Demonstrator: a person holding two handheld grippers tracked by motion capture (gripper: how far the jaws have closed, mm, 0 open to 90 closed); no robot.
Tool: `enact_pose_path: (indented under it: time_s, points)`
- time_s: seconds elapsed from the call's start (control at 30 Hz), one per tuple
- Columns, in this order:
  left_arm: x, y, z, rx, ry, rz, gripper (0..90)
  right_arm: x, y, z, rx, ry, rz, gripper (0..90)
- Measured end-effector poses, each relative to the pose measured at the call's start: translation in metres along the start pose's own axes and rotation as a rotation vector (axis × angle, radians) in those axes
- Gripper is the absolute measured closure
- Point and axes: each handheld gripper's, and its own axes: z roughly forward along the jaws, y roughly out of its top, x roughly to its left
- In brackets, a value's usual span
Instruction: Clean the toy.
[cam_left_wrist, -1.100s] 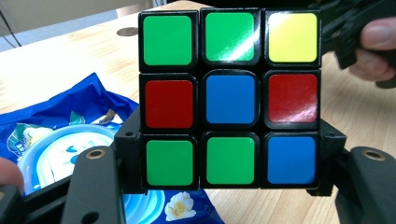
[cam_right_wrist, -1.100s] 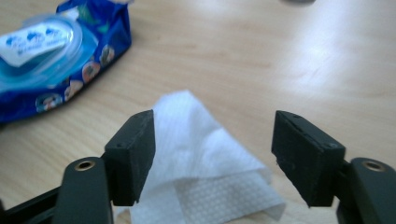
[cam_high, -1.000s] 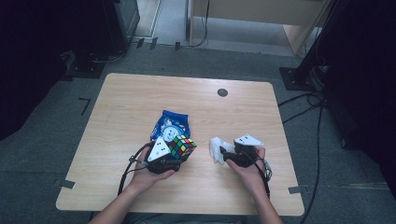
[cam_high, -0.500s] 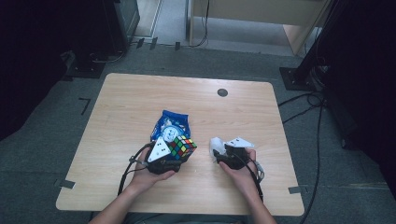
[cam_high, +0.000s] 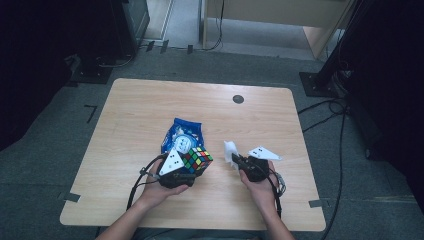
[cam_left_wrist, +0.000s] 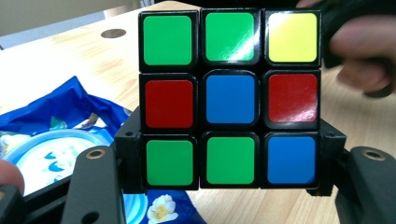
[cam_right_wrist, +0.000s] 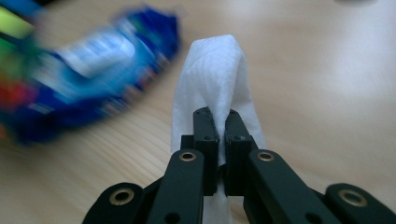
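Observation:
My left gripper (cam_high: 192, 167) is shut on a Rubik's cube (cam_high: 196, 159) and holds it just above the table, near the front middle. In the left gripper view the cube (cam_left_wrist: 229, 98) faces me with green, blue, red and yellow squares, its sides clamped between the two black jaws. My right gripper (cam_high: 236, 161) is shut on a folded white tissue (cam_high: 230, 150), to the right of the cube. In the right gripper view the tissue (cam_right_wrist: 215, 79) stands up from between the closed jaws.
A blue snack bag (cam_high: 182, 136) lies flat on the wooden table (cam_high: 150, 110) just behind the cube; it is blurred at the left of the right gripper view (cam_right_wrist: 88, 65). A round dark grommet (cam_high: 238, 99) sits near the far edge. Cables trail on the floor at right.
My right gripper with the tissue has shifted left toward the cube. The left gripper and cube have stayed in place.

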Motion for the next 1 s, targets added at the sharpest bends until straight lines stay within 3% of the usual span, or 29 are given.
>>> enact_pose_path:
  time_s: [0.1, 0.17, 0.23, 0.27, 0.33, 0.4, 0.57, 0.67, 0.73, 0.77, 0.83, 0.93, 1.0]
  points:
    - [-0.004, 0.000, 0.002, 0.003, -0.009, 0.012, 34.0, 0.027, 0.016, -0.020, -0.113, 0.104, -0.018, 88.0]
    - [-0.007, 0.000, 0.004, 0.008, -0.014, 0.020, 34.0, 0.044, 0.022, -0.027, -0.145, 0.161, -0.054, 87.8]
    - [-0.009, 0.000, 0.005, 0.012, -0.017, 0.030, 34.0, 0.059, 0.025, -0.029, -0.140, 0.213, -0.084, 87.4]
    - [-0.010, 0.000, 0.005, 0.012, -0.017, 0.031, 34.0, 0.067, 0.026, -0.029, -0.138, 0.227, -0.108, 87.2]
    - [-0.012, 0.000, 0.006, 0.021, -0.007, 0.046, 34.0, 0.080, 0.026, -0.027, -0.127, 0.179, -0.149, 86.2]
    - [-0.012, -0.001, 0.006, 0.021, -0.010, 0.046, 34.1, 0.081, 0.027, -0.024, -0.124, 0.163, -0.145, 85.4]
    - [-0.016, 0.001, 0.002, -0.012, -0.035, 0.077, 34.1, 0.063, 0.025, -0.019, -0.117, 0.187, -0.033, 85.4]
    - [-0.019, 0.001, 0.000, -0.035, -0.052, 0.092, 34.0, 0.061, 0.025, -0.019, -0.117, 0.160, -0.057, 85.9]
    - [-0.019, 0.002, -0.001, -0.037, -0.056, 0.099, 34.0, 0.061, 0.024, -0.018, -0.106, 0.093, -0.120, 86.3]
    - [-0.019, 0.002, -0.001, -0.036, -0.055, 0.100, 34.1, 0.061, 0.023, -0.018, -0.096, 0.074, -0.127, 86.4]
    - [-0.018, 0.001, 0.000, -0.030, -0.053, 0.092, 34.0, 0.059, 0.022, -0.018, -0.105, 0.095, -0.105, 86.4]
    - [-0.019, 0.000, 0.004, -0.012, -0.053, 0.092, 34.1, 0.064, 0.025, -0.022, -0.125, 0.179, -0.052, 86.4]
    - [-0.020, 0.000, 0.005, -0.009, -0.053, 0.099, 34.1, 0.072, 0.028, -0.024, -0.135, 0.221, -0.058, 86.4]
